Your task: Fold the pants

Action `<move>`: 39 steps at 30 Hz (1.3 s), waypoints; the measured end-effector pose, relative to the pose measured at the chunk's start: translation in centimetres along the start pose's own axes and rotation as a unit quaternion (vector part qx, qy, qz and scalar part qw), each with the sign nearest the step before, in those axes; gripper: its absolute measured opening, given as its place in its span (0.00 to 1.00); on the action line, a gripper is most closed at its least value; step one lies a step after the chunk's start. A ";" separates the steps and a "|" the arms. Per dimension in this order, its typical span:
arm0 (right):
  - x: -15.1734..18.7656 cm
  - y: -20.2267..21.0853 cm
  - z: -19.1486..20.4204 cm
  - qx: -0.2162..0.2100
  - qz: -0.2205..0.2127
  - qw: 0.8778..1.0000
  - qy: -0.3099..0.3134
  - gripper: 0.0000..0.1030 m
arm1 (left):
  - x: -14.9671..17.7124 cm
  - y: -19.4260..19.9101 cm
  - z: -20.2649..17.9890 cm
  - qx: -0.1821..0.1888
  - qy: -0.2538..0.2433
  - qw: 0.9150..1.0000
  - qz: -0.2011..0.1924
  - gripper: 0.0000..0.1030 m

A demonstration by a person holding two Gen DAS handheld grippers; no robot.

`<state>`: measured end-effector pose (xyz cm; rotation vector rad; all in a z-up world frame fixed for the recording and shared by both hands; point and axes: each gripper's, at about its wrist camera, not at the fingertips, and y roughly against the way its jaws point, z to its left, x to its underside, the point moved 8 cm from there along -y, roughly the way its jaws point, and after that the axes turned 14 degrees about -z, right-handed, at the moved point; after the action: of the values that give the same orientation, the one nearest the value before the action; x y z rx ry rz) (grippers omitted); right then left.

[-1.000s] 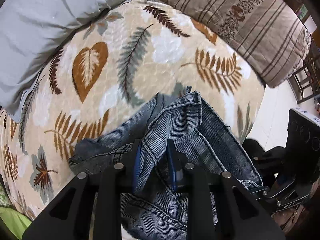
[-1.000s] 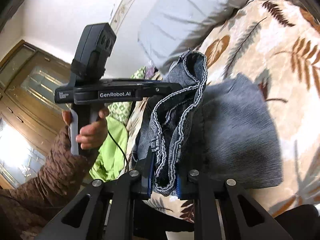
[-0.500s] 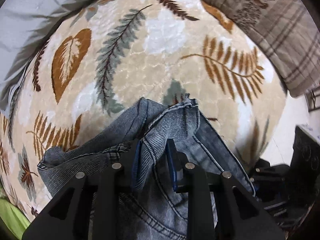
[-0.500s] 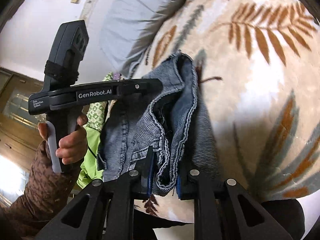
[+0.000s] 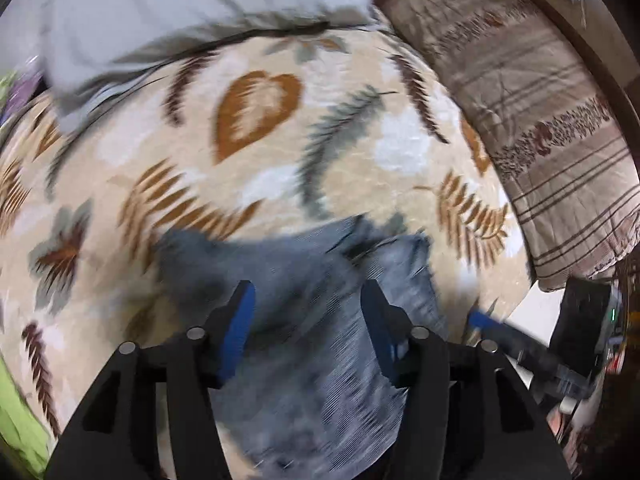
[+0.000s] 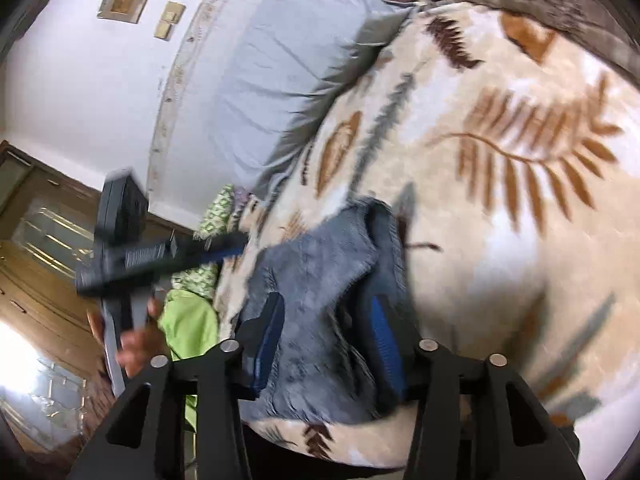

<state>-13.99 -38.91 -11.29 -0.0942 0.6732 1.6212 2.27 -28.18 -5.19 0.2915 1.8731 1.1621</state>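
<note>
The blue denim pants [image 5: 316,312] lie folded in a compact bundle on the leaf-patterned blanket [image 5: 280,152], near its front edge; they also show in the right wrist view [image 6: 320,296]. My left gripper [image 5: 308,316] is open, its blue pads spread wide just above the bundle and holding nothing. My right gripper [image 6: 328,332] is open too, its pads apart on either side of the denim. The left gripper's body [image 6: 160,256] shows at the left of the right wrist view. Both views are blurred by motion.
A grey pillow [image 5: 192,12] lies at the far side of the bed. A striped brown bolster [image 5: 532,112] lies along the right. A green cloth [image 6: 188,328] hangs off the bed's left side. A white wall and wooden door stand behind.
Both grippers were shut on the denim waistband and held it up. Now both have opened and let go, and the pants lie flat on the blanket. Both cameras have pulled back.
</note>
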 end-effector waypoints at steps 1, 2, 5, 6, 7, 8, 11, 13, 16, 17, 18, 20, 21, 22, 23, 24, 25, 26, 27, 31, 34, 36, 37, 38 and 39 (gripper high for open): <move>0.0 -0.9 0.0 -0.002 0.008 1.000 -0.003 0.48 | 0.6 0.2 0.8 -0.003 0.007 1.000 -0.001 0.52; 0.1 -2.0 -0.2 0.000 0.015 1.000 -0.007 0.48 | 1.5 0.6 1.9 -0.007 0.019 1.000 0.001 0.52; 0.9 -3.9 -0.9 0.012 0.037 0.999 -0.018 0.48 | 4.4 1.0 4.0 0.006 0.062 0.998 0.011 0.52; 1.3 -4.7 -1.2 0.014 0.044 0.999 -0.024 0.48 | 5.0 1.0 4.2 0.009 0.070 0.997 0.012 0.52; 1.7 -5.5 -1.6 0.011 0.054 0.998 -0.037 0.48 | 5.6 0.9 4.4 0.012 0.079 0.997 0.014 0.52; 2.1 -6.2 -1.7 0.005 0.064 0.997 -0.046 0.48 | 6.3 0.6 4.5 0.014 0.088 0.996 0.018 0.52; 2.2 -6.8 -1.0 -0.003 0.074 0.997 -0.033 0.19 | 7.5 -0.5 4.3 0.017 0.110 0.993 0.036 0.52; 0.9 -6.1 0.9 -0.014 0.061 0.998 0.006 0.07 | 7.6 -0.3 4.2 0.015 0.120 0.992 0.031 0.52; -0.5 -5.1 1.8 0.006 0.054 0.996 0.076 0.04 | 7.4 0.3 4.6 0.001 0.124 0.992 0.007 0.52; -0.5 -5.3 1.1 0.031 0.064 0.993 0.092 0.04 | 7.5 -0.1 4.7 -0.010 0.123 0.992 0.007 0.52; -0.2 -5.8 0.1 0.055 0.078 0.990 0.107 0.04 | 7.7 -0.5 4.9 -0.017 0.123 0.992 0.011 0.52; 0.4 -6.4 -0.6 0.065 0.093 0.986 0.118 0.04 | 8.4 -1.5 5.3 -0.025 0.129 0.991 0.020 0.53; 0.7 -6.6 -0.8 0.071 0.097 0.984 0.128 0.05 | 8.8 -2.0 5.5 -0.030 0.135 0.990 0.024 0.53; 1.0 -6.9 -0.9 0.081 0.100 0.981 0.147 0.05 | 9.2 -2.3 5.7 -0.034 0.139 0.989 0.026 0.53; 1.2 -7.1 -1.0 0.088 0.101 0.978 0.160 0.05 | 9.5 -2.8 5.9 -0.037 0.145 0.988 0.029 0.54; 1.4 -7.3 -1.1 0.095 0.104 0.976 0.169 0.05 | 9.8 -3.2 6.1 -0.040 0.151 0.987 0.031 0.57; 1.7 -7.5 -1.4 0.103 0.107 0.972 0.180 0.04 | 9.9 -3.4 6.2 -0.042 0.155 0.987 0.031 0.59; 1.9 -7.7 -1.5 0.105 0.108 0.971 0.186 0.04 | 10.0 -3.6 6.3 -0.044 0.158 0.986 0.030 0.62; 2.0 -7.4 -1.9 0.105 0.107 0.970 0.189 0.04 | 10.1 -3.8 6.5 -0.046 0.156 0.986 0.027 0.65; 2.1 -7.1 -2.3 0.096 0.101 0.973 0.183 0.04 | 10.4 -4.1 6.5 -0.057 0.141 0.988 0.011 0.71; 2.1 -6.9 -2.3 0.091 0.094 0.976 0.175 0.04 | 10.3 -4.2 6.6 -0.062 0.137 0.989 0.002 0.71; 2.1 -6.9 -2.4 0.093 0.094 0.976 0.175 0.04 | 10.3 -4.0 6.5 -0.066 0.133 0.989 -0.003 0.71; 2.0 -7.0 -2.3 0.094 0.095 0.976 0.172 0.05 | 10.1 -3.9 6.3 -0.069 0.131 0.989 -0.005 0.71; 2.0 -6.9 -2.3 0.095 0.096 0.976 0.168 0.05 | 10.1 -3.7 6.2 -0.074 0.125 0.989 -0.010 0.71; 2.0 -7.0 -2.2 0.095 0.097 0.977 0.163 0.06 | 9.9 -3.6 6.0 -0.078 0.122 0.989 -0.013 0.71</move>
<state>-8.54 -38.13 -16.51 -0.1602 1.1171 1.7363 2.07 -20.57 -14.69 0.0389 1.9737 1.3684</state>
